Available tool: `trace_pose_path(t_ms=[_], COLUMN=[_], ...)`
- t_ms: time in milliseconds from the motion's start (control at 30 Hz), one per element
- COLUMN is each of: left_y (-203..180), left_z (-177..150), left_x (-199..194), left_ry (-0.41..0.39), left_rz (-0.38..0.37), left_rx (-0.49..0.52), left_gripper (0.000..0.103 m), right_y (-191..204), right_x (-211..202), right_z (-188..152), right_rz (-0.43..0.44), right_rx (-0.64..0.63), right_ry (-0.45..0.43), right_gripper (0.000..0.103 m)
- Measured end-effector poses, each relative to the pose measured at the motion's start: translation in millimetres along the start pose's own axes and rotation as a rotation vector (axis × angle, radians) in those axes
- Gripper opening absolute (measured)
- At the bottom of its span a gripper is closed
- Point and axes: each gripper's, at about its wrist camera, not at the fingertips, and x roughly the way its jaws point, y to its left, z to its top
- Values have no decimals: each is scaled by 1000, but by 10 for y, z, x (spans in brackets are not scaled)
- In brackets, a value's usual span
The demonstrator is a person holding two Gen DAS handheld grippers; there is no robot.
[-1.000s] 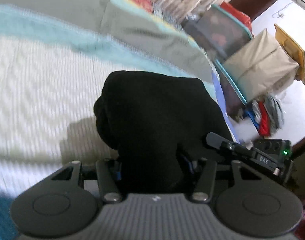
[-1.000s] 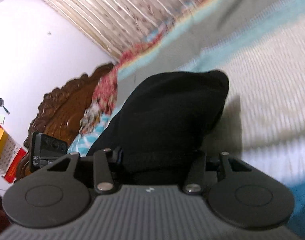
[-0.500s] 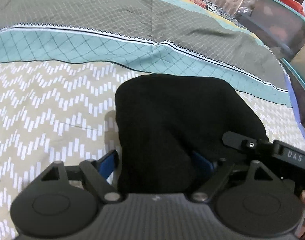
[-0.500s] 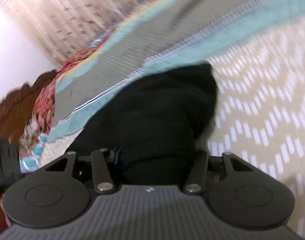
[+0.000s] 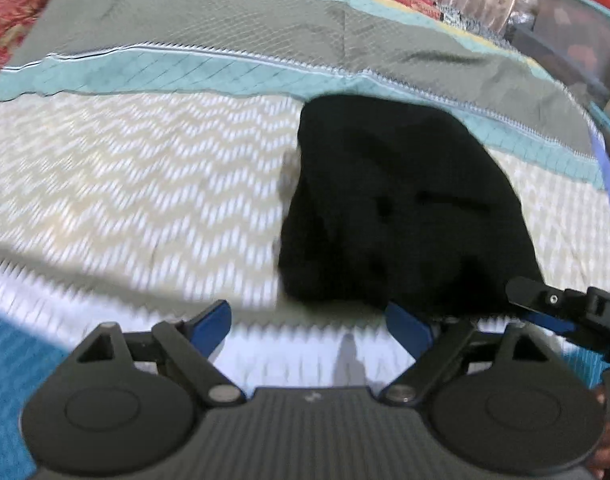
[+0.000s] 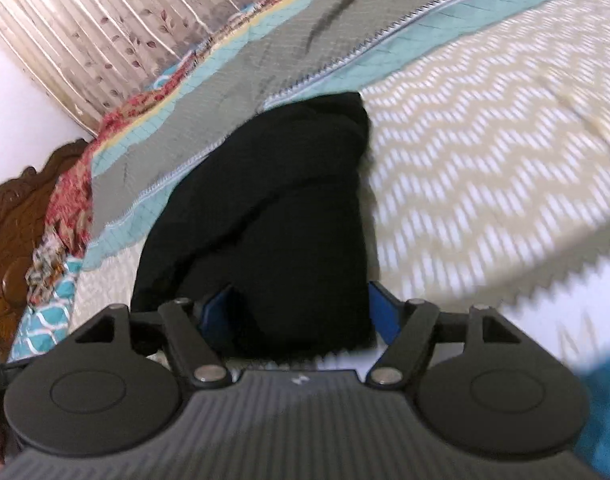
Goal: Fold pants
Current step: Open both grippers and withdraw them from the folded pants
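The black pants (image 5: 405, 208) lie as a folded bundle on the zigzag-patterned bedsheet (image 5: 145, 184). My left gripper (image 5: 309, 320) hovers just before the bundle's near left corner. Its jaws are opening wide, with only bare sheet between the blue pads (image 5: 211, 324). In the right wrist view the pants (image 6: 273, 208) stretch away from my right gripper (image 6: 303, 312), whose jaws are opening. The bundle's near end sits between its blue pads (image 6: 383, 312), which stand beside the cloth without squeezing it. The right gripper's fingertips (image 5: 545, 304) also show at the bundle's near right corner.
A grey and teal quilt (image 5: 265, 32) covers the far part of the bed. A carved wooden headboard (image 6: 9, 232) and a floral curtain (image 6: 105, 20) stand behind. Plastic storage boxes (image 5: 577, 32) sit off the bed's right side. Blue cloth (image 5: 9, 380) lies at the near edge.
Both grippers held the hanging pants a second ago. The bundle now rests on the bed, both sets of jaws have spread, and the left gripper has slid off to the bundle's left.
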Motion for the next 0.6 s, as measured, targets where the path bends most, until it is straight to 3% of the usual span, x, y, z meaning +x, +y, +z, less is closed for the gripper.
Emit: trace_pose_path(t_ms=[300, 600], left_y=[-203, -392], left_z=[-769, -1296], left_x=[-401, -588], left_ry=[55, 83], left_rz=[78, 138], left_rx=[21, 76], left_gripper=[88, 90], right_y=[304, 339], right_x=[-465, -896], right_z=[-712, -1395], right_rz=[-123, -156], right_rx=[-114, -174], right_ry=[44, 43], right_gripper=[74, 87])
